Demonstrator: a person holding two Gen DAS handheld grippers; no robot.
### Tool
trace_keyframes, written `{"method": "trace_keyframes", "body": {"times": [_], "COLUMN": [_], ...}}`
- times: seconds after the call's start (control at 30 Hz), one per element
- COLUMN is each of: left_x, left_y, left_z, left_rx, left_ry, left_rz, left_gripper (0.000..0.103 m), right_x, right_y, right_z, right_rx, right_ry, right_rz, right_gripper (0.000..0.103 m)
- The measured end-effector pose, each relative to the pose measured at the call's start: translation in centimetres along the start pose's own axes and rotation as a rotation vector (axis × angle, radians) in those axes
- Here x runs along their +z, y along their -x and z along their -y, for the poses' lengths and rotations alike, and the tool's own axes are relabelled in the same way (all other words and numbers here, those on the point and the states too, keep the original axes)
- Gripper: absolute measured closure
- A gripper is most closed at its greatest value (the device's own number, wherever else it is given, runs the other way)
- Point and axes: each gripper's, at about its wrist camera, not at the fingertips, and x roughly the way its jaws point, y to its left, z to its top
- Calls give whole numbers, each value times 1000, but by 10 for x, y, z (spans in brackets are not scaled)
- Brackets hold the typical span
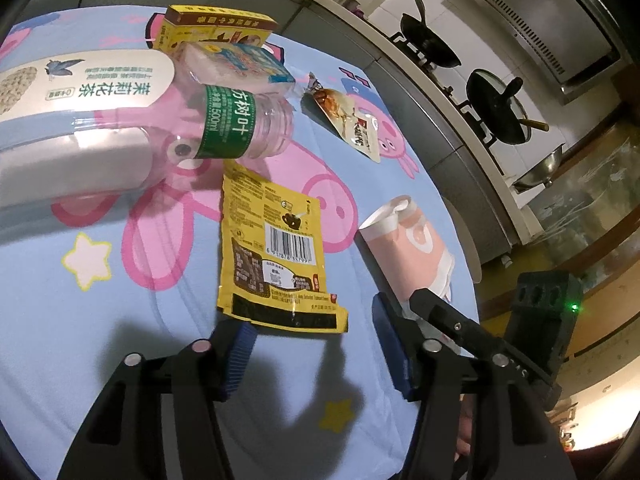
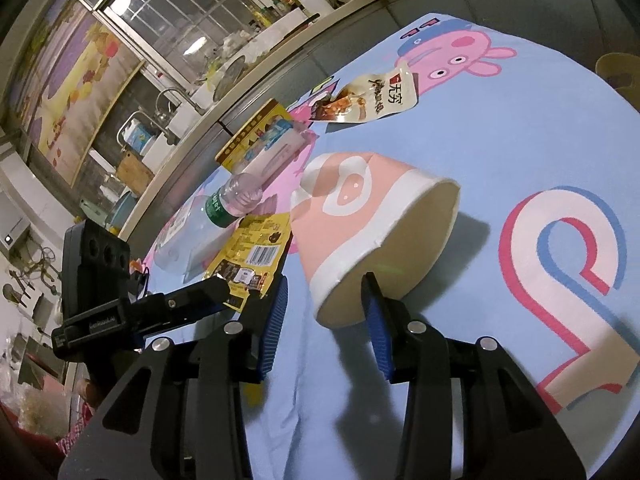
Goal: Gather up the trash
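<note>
A pink and white paper cup point(image 2: 360, 208) lies on its side on the blue cartoon cloth, mouth toward my right gripper point(image 2: 326, 328). That gripper is open: one blue pad stands inside the mouth, the other outside, and the rim passes between them untouched. A flat yellow snack wrapper point(image 1: 272, 248) lies just ahead of my left gripper point(image 1: 316, 352), which is open with nothing between its pads; the left pad sits at the wrapper's near corner. In the left wrist view the cup point(image 1: 412, 248) shows at the right.
Beyond the wrapper lie a clear bottle with a green label point(image 1: 228, 120), a white tea carton point(image 1: 80, 80), a yellow box point(image 1: 216, 28), a tissue pack point(image 1: 236, 68) and a torn snack pouch point(image 1: 352, 120). A stove with woks point(image 1: 500, 108) runs behind the table.
</note>
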Motion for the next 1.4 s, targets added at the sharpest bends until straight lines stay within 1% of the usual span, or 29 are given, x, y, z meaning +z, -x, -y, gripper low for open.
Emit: {"method": "trace_keyframes", "body": {"times": [0.23,0.5,0.57,0.7,0.73,0.77,0.8,0.83,0.87,0.9,0.97,1.03,1.17,1.4], "left_x": [2,5,7,13,14,15,16,16,14,12,8,4,-2,7], "left_y": [2,7,9,10,8,8,4,1,-2,-1,3,6,10,-1], "left_z": [-2,-3,-7,-21,-25,-28,-33,-37,-44,-45,-37,-30,-5,31], "left_rx": [-16,-11,-9,-16,-9,-7,-3,-5,-35,-41,-27,-48,-85,-93], "left_ry": [5,11,29,101,120,134,157,180,224,229,194,173,91,-15], "left_rz": [3,10,16,19,21,26,14,-2,-12,-12,-12,-16,-26,-50], "left_gripper": [49,50,50,50,52,74,89,103,103,103,103,103,103,103], "right_x": [0,4,5,9,10,12,12,13,13,13,13,14,17,23], "right_y": [2,2,3,3,3,3,2,0,0,2,5,9,23,44], "right_z": [-3,-2,-1,3,4,6,7,8,6,4,-1,-5,-4,12], "right_rx": [-4,-2,-2,8,15,22,35,58,55,51,50,44,34,-16], "right_ry": [5,-4,-1,-29,-39,-44,-49,-54,-50,-37,-14,11,30,23], "right_rz": [3,10,16,21,21,19,15,8,10,21,30,42,79,139], "right_gripper": [64,64,64,64,64,69,88,95,100,100,100,100,100,100]}}
